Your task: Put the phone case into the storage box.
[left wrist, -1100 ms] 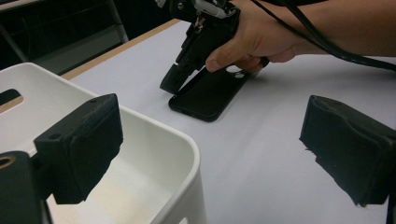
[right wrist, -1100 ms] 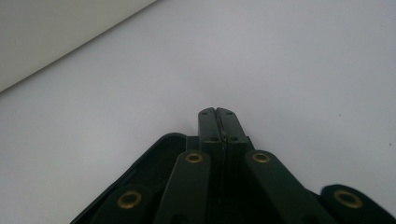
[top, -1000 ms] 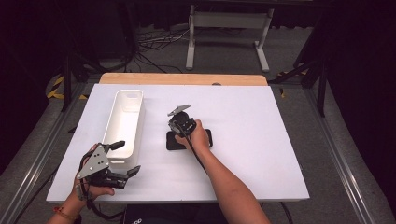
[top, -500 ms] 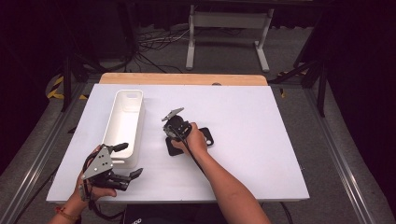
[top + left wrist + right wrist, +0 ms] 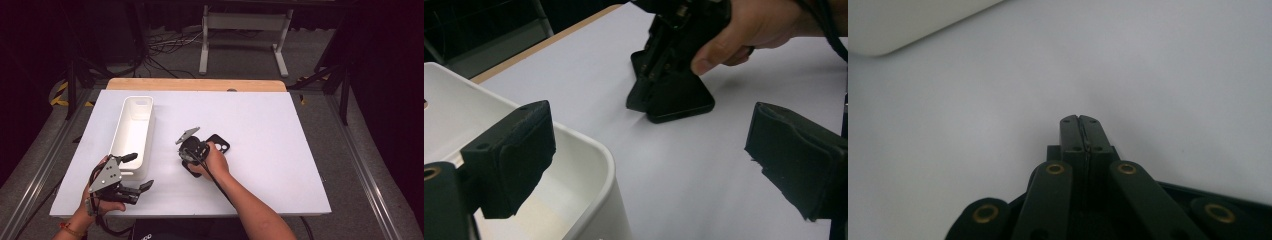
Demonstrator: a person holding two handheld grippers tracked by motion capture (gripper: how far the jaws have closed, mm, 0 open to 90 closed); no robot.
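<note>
High view: the right gripper stands near the middle of the white table, its jaws pressed together on the near-left corner of a flat black phone case lying on the tabletop. The left gripper rests near the front-left corner, jaws wide apart and holding nothing, beside a long white plastic bin.

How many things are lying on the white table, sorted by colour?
White: 1, the long white plastic bin
Black: 1, the flat black phone case with a camera cutout, under the right hand-held gripper
Total: 2
</note>
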